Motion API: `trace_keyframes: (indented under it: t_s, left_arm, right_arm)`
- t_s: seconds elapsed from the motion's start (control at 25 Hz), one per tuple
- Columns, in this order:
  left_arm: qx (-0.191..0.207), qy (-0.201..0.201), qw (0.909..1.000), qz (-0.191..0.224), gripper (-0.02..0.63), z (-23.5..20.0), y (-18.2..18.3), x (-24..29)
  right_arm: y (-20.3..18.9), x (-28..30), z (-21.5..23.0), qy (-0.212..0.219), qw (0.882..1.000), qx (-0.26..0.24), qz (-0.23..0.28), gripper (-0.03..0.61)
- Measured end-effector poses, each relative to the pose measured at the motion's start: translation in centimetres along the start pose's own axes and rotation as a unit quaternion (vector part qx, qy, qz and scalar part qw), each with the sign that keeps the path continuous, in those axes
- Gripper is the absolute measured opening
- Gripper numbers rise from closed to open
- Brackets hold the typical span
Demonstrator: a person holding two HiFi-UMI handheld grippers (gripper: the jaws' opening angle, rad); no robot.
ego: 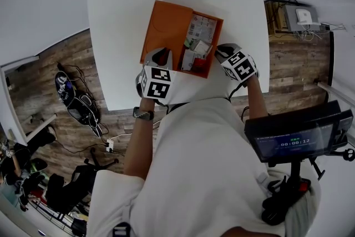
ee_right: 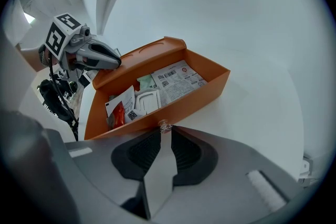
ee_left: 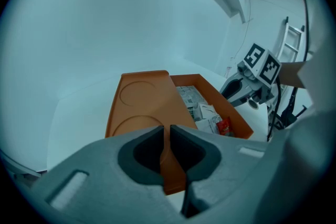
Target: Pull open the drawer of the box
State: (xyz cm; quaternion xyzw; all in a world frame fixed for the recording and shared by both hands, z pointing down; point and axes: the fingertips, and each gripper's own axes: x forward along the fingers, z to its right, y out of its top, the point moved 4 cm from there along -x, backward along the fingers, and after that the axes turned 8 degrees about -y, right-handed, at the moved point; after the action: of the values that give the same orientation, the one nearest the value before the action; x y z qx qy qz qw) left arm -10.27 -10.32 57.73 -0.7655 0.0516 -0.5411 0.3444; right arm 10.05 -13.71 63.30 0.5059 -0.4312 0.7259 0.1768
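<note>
Two grips are closed: your left gripper's [ee_left: 168, 134] fingers [ee_left: 140, 157] pinch the orange box's [ee_left: 142, 102] near edge, and your right gripper's [ee_right: 164, 132] fingers [ee_right: 187, 152] pinch the clear knob [ee_right: 164, 124] of the open drawer [ee_right: 197, 94], mid-frame on the tabletop [ego: 122, 19].

White table [ego: 122, 36] — wood-plank floor [ego: 299, 64], possibly monitor [ego: 294, 139] right.

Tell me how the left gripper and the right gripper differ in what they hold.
The left gripper is shut on the near edge of the orange box; the right gripper is shut on the small clear knob of the drawer. The left gripper is at the covered part, the right gripper at the open drawer full of packets. Both are closed, on the box's near side.
</note>
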Motion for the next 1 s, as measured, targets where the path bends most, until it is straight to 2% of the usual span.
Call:
trace_keyframes:
  t_s: [0.4,0.76,1.0]
  left_arm:
    - [0.005,0.003,1.0000,0.006,0.037,0.5,-0.2,-1.4]
    - [0.010,0.008,0.9999,0.009,0.037,0.6,-0.1,-1.4]
    - [0.033,0.021,0.9990,0.021,0.037,1.0,-0.4,-2.0]
  right_arm:
    - [-0.1,-1.1,-1.0,-0.002,1.000,0.012,0.012,0.067]
    - [-0.9,-1.0,-1.0,-0.011,1.000,0.019,-0.004,0.077]
    - [-1.6,-2.6,-1.4,-0.026,0.999,0.030,0.005,0.075]
